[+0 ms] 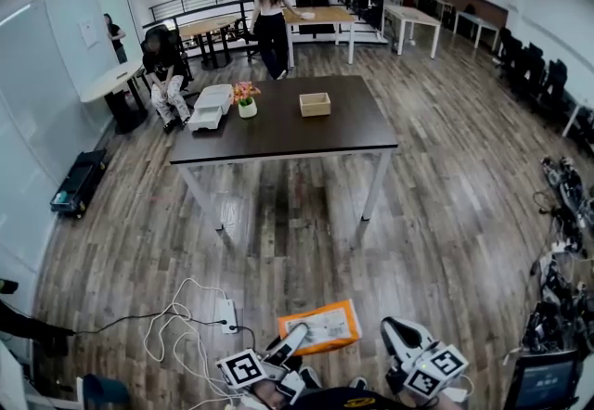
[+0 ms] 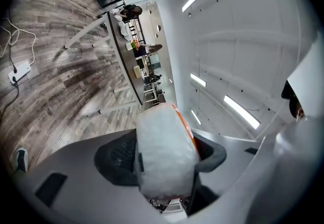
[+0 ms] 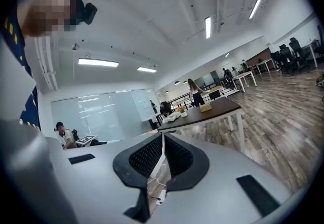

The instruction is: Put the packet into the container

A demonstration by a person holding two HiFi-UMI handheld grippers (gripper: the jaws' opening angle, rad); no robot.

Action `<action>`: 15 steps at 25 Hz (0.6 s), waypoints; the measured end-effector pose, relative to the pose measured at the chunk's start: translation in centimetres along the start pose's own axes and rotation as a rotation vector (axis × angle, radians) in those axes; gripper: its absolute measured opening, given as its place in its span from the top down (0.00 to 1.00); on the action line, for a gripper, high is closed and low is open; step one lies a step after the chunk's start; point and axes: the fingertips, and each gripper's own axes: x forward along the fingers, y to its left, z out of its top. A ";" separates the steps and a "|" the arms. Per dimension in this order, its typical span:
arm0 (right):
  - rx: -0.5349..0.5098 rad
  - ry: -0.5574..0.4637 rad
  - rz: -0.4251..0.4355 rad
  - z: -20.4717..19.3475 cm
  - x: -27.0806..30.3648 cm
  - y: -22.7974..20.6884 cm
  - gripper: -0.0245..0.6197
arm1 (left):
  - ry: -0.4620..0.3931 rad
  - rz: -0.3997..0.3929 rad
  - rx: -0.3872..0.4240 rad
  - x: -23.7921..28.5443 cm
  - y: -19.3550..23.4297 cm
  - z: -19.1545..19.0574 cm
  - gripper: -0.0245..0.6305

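My left gripper is low at the bottom of the head view, shut on an orange and white packet. In the left gripper view the packet fills the gap between the black pads. The right gripper hangs beside it, shut and empty, and in its own view the pads meet. A small wooden container stands open on the dark table, far ahead of both grippers. It also shows as the container in the right gripper view.
On the table a flower pot and a white tray stand left of the container. A power strip with white cables lies on the wood floor near my feet. People stand and sit beyond the table. Equipment crowds the right edge.
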 end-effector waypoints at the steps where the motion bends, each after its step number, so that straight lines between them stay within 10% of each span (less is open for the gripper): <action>1: -0.001 0.003 -0.008 0.0 0.5 0.1 0.95 | 0.004 -0.003 -0.008 0.1 0.1 0.4 0.56; 15: 0.063 0.056 -0.051 -0.2 7.0 0.9 0.73 | 0.103 0.050 0.057 2.7 2.7 5.2 0.56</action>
